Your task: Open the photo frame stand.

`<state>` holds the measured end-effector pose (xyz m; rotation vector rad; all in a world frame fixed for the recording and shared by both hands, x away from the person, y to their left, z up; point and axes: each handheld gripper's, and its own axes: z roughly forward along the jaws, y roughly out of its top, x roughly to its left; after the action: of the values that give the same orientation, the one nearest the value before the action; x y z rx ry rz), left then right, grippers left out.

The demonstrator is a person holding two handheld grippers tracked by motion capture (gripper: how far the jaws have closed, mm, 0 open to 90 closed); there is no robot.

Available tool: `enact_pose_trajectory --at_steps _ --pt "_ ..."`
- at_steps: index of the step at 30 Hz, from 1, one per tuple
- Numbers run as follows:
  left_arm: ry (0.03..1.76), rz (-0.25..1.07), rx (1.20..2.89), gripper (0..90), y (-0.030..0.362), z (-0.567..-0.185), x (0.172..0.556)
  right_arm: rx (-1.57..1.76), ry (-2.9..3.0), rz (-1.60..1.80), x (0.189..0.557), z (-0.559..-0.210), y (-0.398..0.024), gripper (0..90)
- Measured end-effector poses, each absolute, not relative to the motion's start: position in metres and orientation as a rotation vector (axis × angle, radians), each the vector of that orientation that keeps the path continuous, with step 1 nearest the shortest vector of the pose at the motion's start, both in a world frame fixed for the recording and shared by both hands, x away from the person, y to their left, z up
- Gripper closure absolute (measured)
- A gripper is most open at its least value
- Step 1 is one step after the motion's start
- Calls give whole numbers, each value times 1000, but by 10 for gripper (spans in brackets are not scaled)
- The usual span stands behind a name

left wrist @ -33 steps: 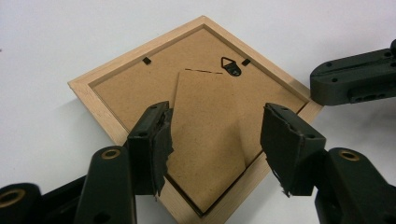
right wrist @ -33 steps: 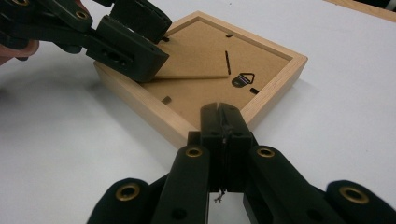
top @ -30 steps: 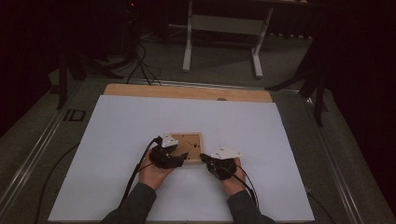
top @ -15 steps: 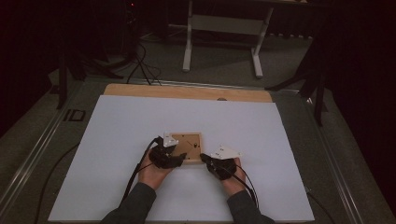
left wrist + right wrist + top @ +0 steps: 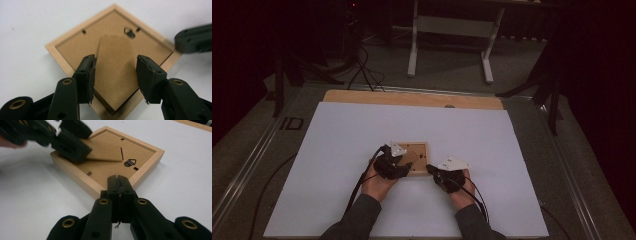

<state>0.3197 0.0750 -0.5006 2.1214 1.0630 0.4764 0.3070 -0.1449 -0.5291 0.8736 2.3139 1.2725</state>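
Frame (image 5: 414,155) on white sheet (image 5: 337,145)

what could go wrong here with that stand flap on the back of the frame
1. The left gripper has just been closing around the cardboard easel flap, which is between its jaws; only one pad seems to touch it, so it might slip or bend.
2. The right gripper, shut, merely presses the wooden frame at one corner; a pull on the flap could pivot or lift the frame off the white sheet.
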Motion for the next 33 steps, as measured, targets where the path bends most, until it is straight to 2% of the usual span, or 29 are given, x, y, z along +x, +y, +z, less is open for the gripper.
enact_pose_trajectory --at_steps 14,17,23,30,33 --pt "1049 418 2055 484 88 -488 312 872 2311 1271 307 -529 -145 892" --pt "1039 403 2049 535 95 -482 306 873 2311 1270 306 -529 -144 892" --pt "1023 383 2093 710 105 -481 300 876 2310 1271 306 -529 -144 892" --pt "1048 347 2101 875 112 -486 296 876 2309 1273 306 -529 -144 892" --pt "1046 344 2120 895 114 -487 294 875 2309 1271 306 -529 -144 892"
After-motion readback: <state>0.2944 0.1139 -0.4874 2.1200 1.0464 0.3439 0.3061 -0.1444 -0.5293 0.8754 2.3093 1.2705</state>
